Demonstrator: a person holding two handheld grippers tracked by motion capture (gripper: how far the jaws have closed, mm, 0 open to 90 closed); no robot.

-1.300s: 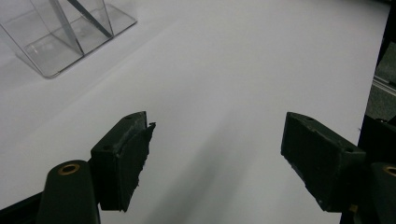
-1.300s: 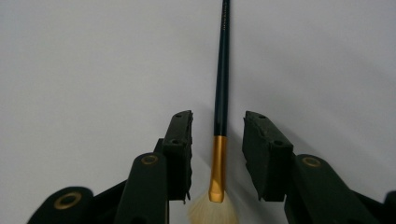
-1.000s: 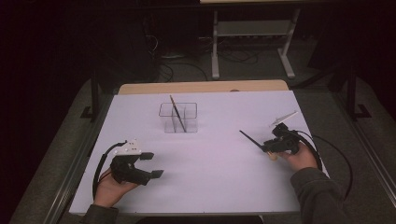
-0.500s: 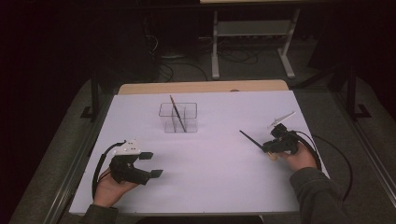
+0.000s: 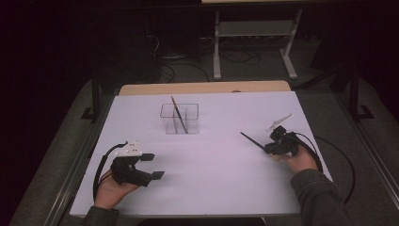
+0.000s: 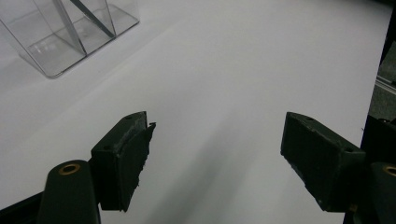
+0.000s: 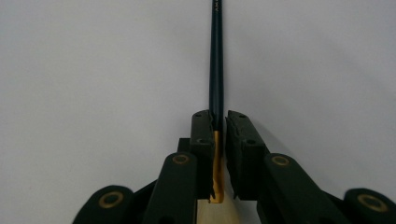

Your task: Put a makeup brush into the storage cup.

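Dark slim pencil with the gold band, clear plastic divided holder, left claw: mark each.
Dark slim pencil with gold band [image 7: 216, 60], right gripper view, mid-shaft.
Clear plastic divided holder [image 5: 165, 124], high view, its front wall.
Left claw [image 6: 215, 156], left gripper view, midway between open fingertips.

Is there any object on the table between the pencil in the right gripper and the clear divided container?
Nothing visible. The right gripper, its jaws just closed, is shut on the dark pencil. Between it and the clear divided container lies only bare white table. One pencil already stands inside, leaning.
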